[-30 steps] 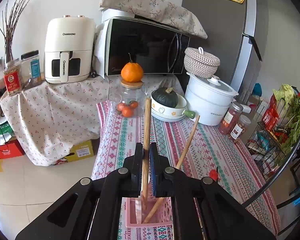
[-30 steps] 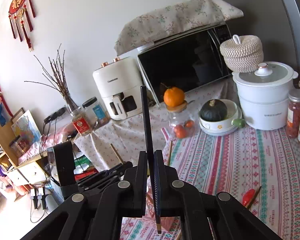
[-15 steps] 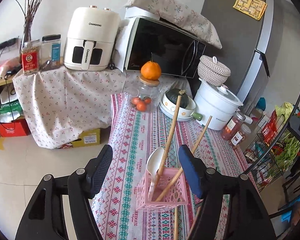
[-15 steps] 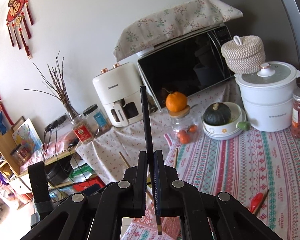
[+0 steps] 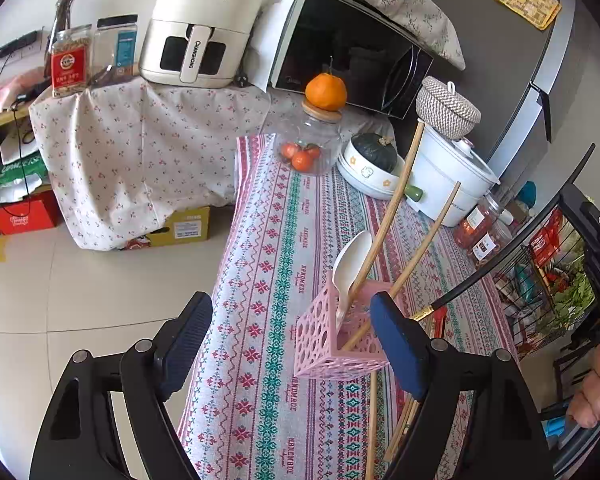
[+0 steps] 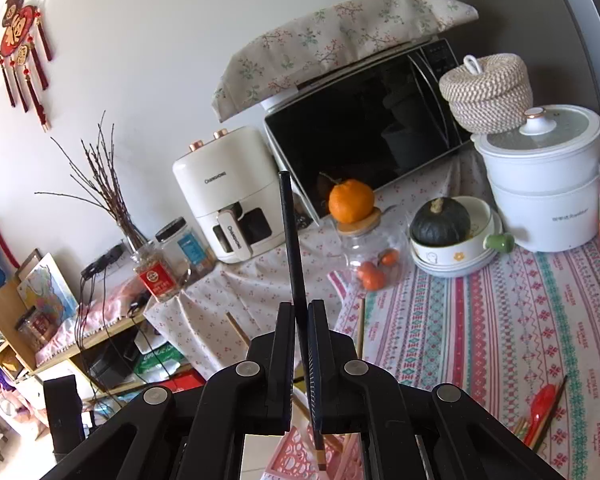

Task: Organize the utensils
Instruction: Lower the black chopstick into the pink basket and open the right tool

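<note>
Chopsticks of pale wood [image 5: 384, 232] lean in the pink perforated holder [image 5: 332, 340] on the patterned table [image 5: 276, 248], beside a white spoon [image 5: 350, 268] standing in the same holder. Around it the left gripper [image 5: 290, 344] is opening, its fingers [image 5: 396, 344] wide apart and pressing on nothing. The right gripper [image 6: 300, 344] is clenched on a black chopstick [image 6: 292, 240], held nearly upright with its gold-banded tip just above the holder's pink rim [image 6: 296, 460]. More loose chopsticks [image 5: 374, 412] lie flat on the table nearby.
</note>
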### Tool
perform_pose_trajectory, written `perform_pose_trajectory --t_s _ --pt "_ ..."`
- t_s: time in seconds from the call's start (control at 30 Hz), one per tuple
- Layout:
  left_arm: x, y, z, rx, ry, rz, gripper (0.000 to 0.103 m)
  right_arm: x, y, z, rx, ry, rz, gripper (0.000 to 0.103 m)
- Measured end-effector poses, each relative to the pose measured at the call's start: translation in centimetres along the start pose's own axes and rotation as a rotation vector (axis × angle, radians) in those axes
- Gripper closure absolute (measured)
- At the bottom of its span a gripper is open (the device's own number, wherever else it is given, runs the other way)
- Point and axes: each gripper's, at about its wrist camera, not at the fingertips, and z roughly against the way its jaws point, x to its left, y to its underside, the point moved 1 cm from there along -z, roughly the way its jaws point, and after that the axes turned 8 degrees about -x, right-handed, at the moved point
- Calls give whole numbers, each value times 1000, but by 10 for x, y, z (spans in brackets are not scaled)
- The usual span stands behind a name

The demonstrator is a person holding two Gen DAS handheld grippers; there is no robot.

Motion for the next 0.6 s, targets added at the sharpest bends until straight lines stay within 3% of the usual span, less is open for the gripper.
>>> perform_pose_trajectory --t_s 0.3,0.6 --pt "0 1 -2 19 2 2 19 -5 28 -33 106 32 -5 98" --pt "2 1 -4 32 1 8 19 -15 36 -42 151 49 -35 98"
